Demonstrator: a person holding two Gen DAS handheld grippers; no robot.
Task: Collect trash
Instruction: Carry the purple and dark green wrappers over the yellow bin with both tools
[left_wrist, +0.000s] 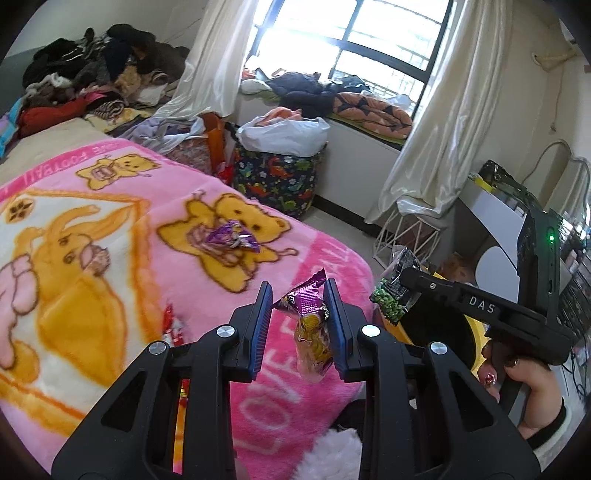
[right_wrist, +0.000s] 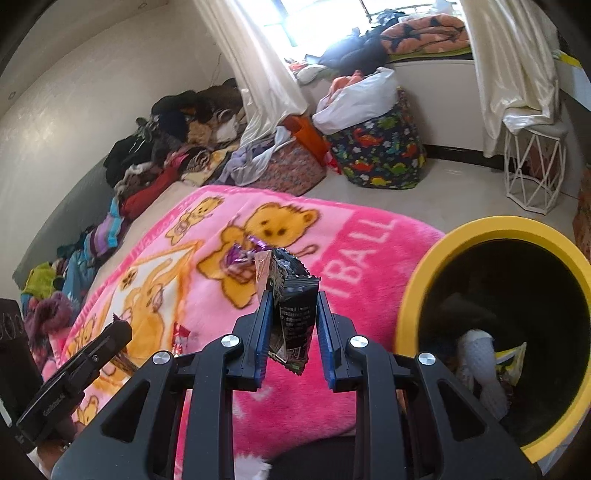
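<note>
Pinching purple wrapper (left_wrist: 308, 314) between left gripper (left_wrist: 301, 314) pads; right gripper (right_wrist: 293, 321) clamps black packet (right_wrist: 293, 314).

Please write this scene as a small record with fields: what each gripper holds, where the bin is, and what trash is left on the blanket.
left gripper: shut on purple-yellow wrapper
right gripper: shut on black snack packet
bin: yellow rim, black inside, right of the bed, already holds trash
left on pink blanket: crumpled purple wrapper; red-white wrapper
</note>
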